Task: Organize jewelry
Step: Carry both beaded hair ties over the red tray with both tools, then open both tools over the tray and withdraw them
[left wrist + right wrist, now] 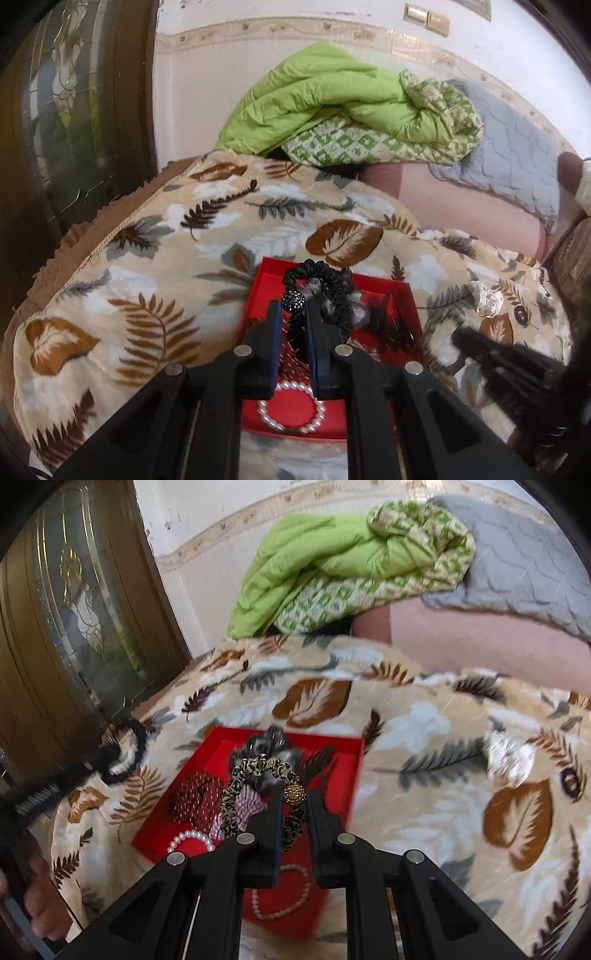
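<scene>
Scrunchies are hanging above the red tray on the bed: in the left view, the left tool is pinching a black scrunchie, loop pointing away, while in the right view the right tool is pinching a leopard-print scrunchie, loop leaning left.

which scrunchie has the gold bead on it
The leopard-print scrunchie held in the right gripper; the black scrunchie in the left gripper carries a dark sparkly bead.

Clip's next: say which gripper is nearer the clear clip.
Right. The right gripper, over the red tray, has the clip beside it; the left gripper is across the tray, farther away.
</scene>
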Demonstrator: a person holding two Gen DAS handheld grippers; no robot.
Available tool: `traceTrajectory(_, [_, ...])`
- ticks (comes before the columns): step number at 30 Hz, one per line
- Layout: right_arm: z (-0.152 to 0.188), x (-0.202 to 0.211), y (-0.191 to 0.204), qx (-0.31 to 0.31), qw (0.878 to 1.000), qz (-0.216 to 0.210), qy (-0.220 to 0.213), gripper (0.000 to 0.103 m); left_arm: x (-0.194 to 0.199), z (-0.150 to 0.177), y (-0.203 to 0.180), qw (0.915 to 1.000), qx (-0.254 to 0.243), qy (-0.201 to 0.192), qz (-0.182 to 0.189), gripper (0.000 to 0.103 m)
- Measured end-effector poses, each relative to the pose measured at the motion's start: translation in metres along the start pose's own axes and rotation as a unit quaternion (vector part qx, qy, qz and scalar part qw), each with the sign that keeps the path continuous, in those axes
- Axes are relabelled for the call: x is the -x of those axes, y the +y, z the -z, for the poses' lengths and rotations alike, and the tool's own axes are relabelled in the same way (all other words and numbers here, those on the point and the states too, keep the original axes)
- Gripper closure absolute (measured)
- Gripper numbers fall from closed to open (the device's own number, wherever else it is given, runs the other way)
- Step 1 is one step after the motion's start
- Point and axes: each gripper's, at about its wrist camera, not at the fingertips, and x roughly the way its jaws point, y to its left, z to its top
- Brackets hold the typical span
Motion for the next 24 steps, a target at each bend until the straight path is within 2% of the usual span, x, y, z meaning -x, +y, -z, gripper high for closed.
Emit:
traceTrajectory(3, [0.003, -0.015, 0.003, -0.002, 1.000, 0.010, 0.009, 0.090, -0.015, -0.004, 0.009, 0.9997, 0.017, 0.013, 0.015, 0.091])
traceTrajectory(5, [-0.001, -0.028, 0.002, -0.018, 1.000, 0.007, 0.017, 0.090, -0.032, -0.006, 0.009, 0.9996, 0.008, 0.025, 0.002, 0.091])
traceTrajectory(10, [-0.016, -0.054, 0.005, -0.026, 0.999, 0.005, 0.030, 0.090, -0.087, -0.002, 0.013, 0.9970, 0.015, 0.075, 0.013, 0.091])
traceTrajectory(12, [-0.023, -0.064, 0.006, -0.021, 0.999, 0.011, 0.033, 0.090, -0.101, 0.000, 0.012, 0.9963, 0.014, 0.081, 0.024, 0.091])
traceTrajectory(15, [-0.034, -0.081, 0.006, -0.010, 0.999, 0.015, 0.039, 0.090, -0.117, 0.001, 0.010, 0.9960, 0.006, 0.088, 0.014, 0.091])
traceTrajectory(20, [-0.045, -0.114, 0.001, -0.010, 0.998, 0.025, 0.060, 0.090, -0.146, -0.005, 0.012, 0.9939, 0.021, 0.108, 0.007, 0.091])
traceTrajectory(24, [-0.049, -0.128, 0.001, -0.007, 0.997, 0.034, 0.064, 0.090, -0.155, -0.007, 0.017, 0.9935, 0.027, 0.110, 0.002, 0.091])
